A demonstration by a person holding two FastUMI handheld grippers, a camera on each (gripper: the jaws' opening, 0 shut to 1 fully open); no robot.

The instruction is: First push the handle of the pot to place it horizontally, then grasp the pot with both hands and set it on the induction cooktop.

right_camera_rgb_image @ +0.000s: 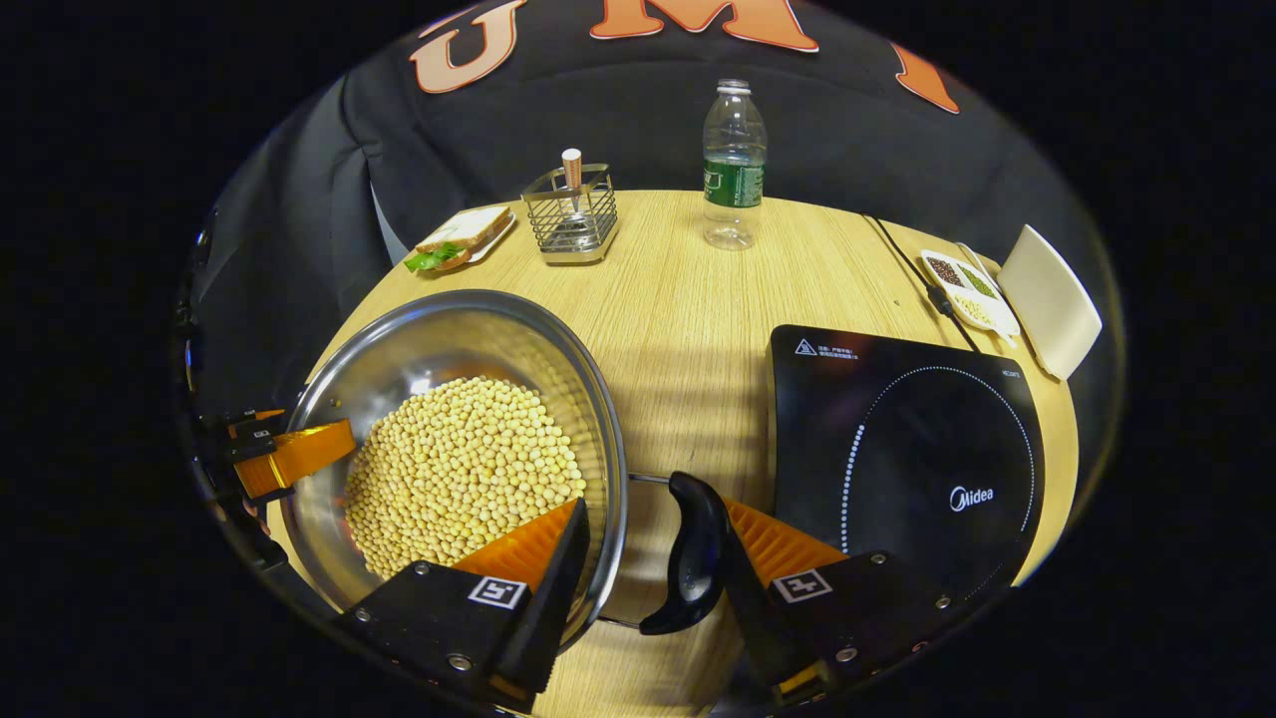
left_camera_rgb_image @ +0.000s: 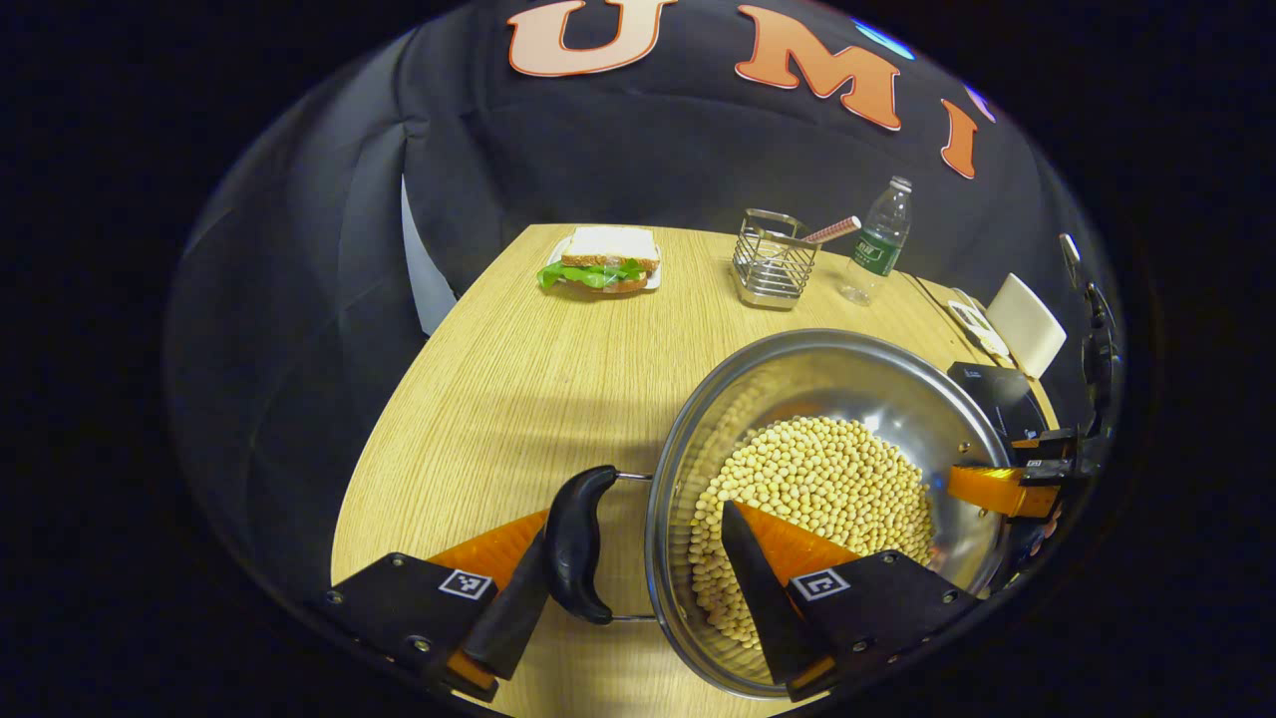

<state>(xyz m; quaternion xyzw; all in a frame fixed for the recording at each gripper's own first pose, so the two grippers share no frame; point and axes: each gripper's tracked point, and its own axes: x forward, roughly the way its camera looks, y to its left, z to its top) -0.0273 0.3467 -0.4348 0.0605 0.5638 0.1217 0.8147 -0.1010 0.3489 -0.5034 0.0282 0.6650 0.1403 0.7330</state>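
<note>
The pot is a steel one, full of pale beans, and it is over the wooden table, to the left of the induction cooktop and apart from it. Whether it rests on the table or is lifted, I cannot tell. Each side of the pot has a black handle.

The left tongs are half open and straddle the pot's rim: one finger is inside over the beans, the other is outside against the black handle. The right tongs do the same on the opposite side, one finger inside the wall, one outside touching the other handle. If the fingers really press on the pot, I cannot tell.

Between the pot and the cooktop there is only bare table. Farther back stand a sandwich on a small plate, a wire holder and a plastic bottle. A black cable runs near the cooktop's far edge. Beside it lies a small tray with spices and a white board.
</note>
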